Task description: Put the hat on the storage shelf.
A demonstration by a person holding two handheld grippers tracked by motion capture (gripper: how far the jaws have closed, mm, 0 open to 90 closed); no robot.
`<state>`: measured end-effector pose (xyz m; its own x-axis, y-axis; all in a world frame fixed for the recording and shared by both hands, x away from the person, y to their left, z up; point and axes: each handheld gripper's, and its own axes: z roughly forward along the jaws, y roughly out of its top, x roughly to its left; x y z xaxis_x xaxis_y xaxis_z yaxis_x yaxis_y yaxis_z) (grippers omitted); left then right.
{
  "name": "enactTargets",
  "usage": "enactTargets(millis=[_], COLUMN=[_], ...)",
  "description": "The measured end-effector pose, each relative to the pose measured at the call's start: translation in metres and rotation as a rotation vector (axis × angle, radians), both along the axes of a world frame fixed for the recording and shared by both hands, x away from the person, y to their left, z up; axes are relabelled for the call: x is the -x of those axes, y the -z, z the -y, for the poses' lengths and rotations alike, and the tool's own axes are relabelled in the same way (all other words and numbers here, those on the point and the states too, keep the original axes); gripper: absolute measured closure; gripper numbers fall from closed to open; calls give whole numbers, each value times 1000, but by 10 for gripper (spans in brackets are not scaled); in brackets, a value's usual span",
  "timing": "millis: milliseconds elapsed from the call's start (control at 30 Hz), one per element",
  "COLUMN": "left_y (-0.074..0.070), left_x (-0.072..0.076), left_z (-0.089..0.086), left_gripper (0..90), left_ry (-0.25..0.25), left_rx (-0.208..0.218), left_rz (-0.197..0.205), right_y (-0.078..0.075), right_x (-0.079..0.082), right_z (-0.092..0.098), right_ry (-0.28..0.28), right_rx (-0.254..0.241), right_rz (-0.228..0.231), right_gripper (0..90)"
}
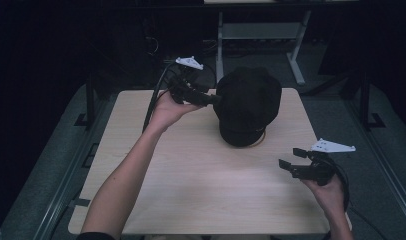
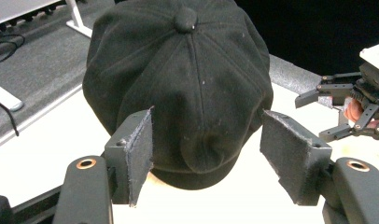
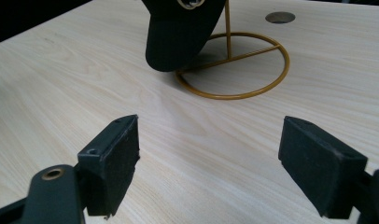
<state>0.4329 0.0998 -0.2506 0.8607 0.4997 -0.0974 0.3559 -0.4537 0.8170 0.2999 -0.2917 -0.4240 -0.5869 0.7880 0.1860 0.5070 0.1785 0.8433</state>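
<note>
A black flat cap [image 1: 248, 105] hangs on a thin gold wire stand [image 1: 263, 137] at the far middle of the light wooden table [image 1: 191, 175]. My left gripper [image 1: 216, 99] is level at the cap's left side, its tips close to the fabric. In the left gripper view, its open pads [image 2: 136, 154] flank the cap's [image 2: 187, 84] lower edge without pressing on it. My right gripper [image 1: 288, 160] is held open near the table's right edge, nothing between its pads [image 3: 115, 158]. Ahead of it are the cap's brim [image 3: 178, 32] and the stand's ring base [image 3: 285, 60].
A round hole [image 3: 279, 17] is cut into the tabletop beyond the stand. Behind the table stand the grey legs of another desk [image 1: 296, 60] on a dark floor. The right gripper [image 2: 337, 107] and its hand also appear past the cap in the left gripper view.
</note>
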Motion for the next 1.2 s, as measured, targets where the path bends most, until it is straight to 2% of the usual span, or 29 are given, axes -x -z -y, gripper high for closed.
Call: enactTargets(millis=[600,767,1200], left_y=[16,25,45], left_x=[24,32,55], left_z=[-39,-50,-75], left_gripper=[317,316,294], left_ry=[-33,-41,-69], left_rx=[12,23,29], left_rz=[0,-15,-18], right_y=[0,1,1], right_x=[-1,-2,-1], right_z=[-9,-10,-14], right_ry=[-8,-10,-17], right_rx=[30,36,53], right_rz=[0,2,-4], right_gripper=[195,193,191])
